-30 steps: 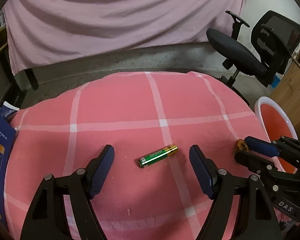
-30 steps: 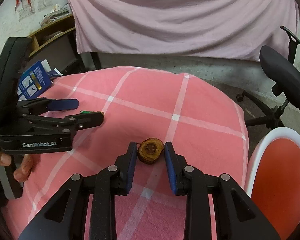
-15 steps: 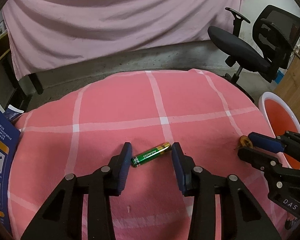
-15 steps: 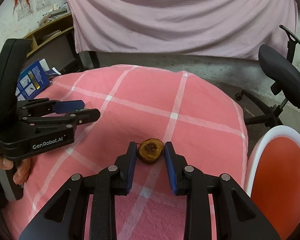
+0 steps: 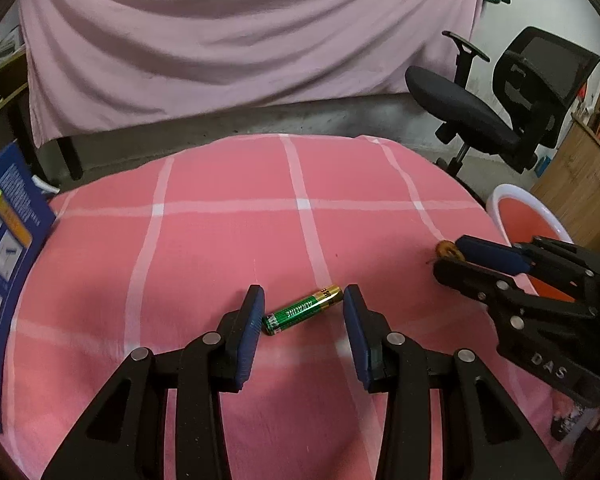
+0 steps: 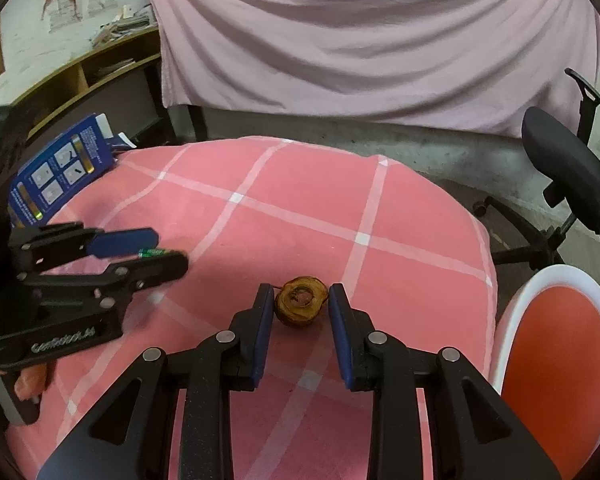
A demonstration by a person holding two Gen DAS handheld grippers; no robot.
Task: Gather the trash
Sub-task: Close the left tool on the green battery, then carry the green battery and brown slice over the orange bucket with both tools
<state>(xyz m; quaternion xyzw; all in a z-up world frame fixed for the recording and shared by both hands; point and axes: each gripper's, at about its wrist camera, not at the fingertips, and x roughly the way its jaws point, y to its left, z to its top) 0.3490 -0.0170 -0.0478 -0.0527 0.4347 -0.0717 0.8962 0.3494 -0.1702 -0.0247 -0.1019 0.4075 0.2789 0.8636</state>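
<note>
Pink checked cloth (image 5: 228, 240) covers the round table under both tools, and a white-rimmed red bin (image 6: 556, 344) stands off the table edge just right of the right gripper (image 6: 298, 304). That gripper's blue pads are closed to a narrow gap on a brown, dried fruit slice (image 6: 300, 306), which rests on the cloth with a pad against each side. The left gripper (image 5: 302, 310) is partly closed, its pads touching the two ends of a green and gold battery (image 5: 302, 312) that lies slanted on the cloth between them. A blue printed card (image 5: 4, 248) leans at the table edge far to its left.

A second ago the left jaws stood wide, well clear of the battery; they have since drawn in to its ends. The right gripper's hold on the slice is unchanged.
</note>
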